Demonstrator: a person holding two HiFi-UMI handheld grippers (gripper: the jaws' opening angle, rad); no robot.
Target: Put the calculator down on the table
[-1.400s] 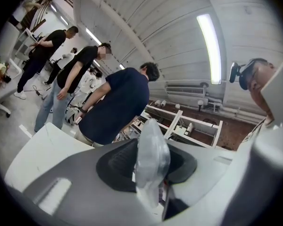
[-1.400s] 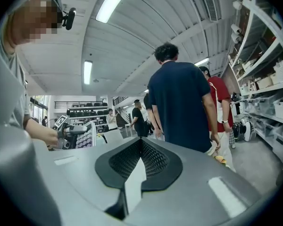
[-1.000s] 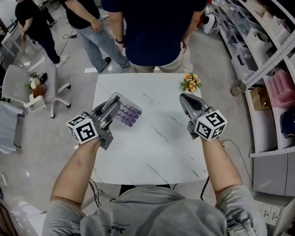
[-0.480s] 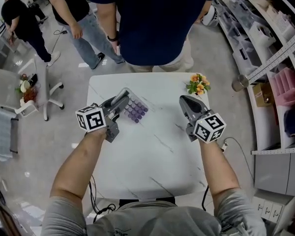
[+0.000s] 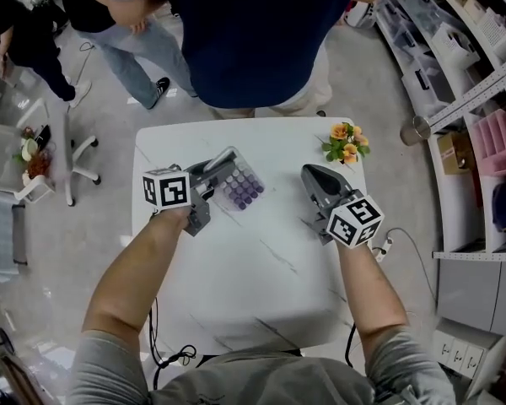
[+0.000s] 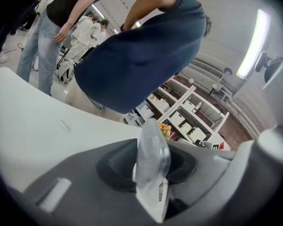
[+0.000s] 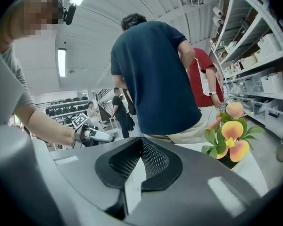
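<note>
One calculator [image 5: 239,184], a slim one with purple keys under a clear cover, is sitting between the jaws of the left gripper [image 5: 212,172]. The jaws are standing part-way apart and pressing on its two flat faces, pinching its near end. Most of the body is sticking out beyond them toward the far right. It is hanging over the far-left part of the white marbled table [image 5: 261,268] with its keyed face tilted up. Whether its far edge is already touching the surface is not clear from either view.

Gripping it across the thin dimension is probably deliberate. That hold is keeping the wide back of the calculator free to meet the tabletop flat, with the jaws staying off to the side when they let go. The bare stretch of table beneath and around it is giving plenty of room for that, so the putting-down looks close but is not yet done.

Over the right side of the table, the right gripper [image 5: 309,173] is hovering with its jaws closed together on nothing, well apart from the calculator. It is seemingly being kept clear so it is not crowding the landing spot. Just beyond it, at the far-right corner, a small pot of orange flowers [image 5: 344,142] is standing out of the way. A person in a dark blue shirt [image 5: 253,40] is leaning over the far edge of the table
</note>
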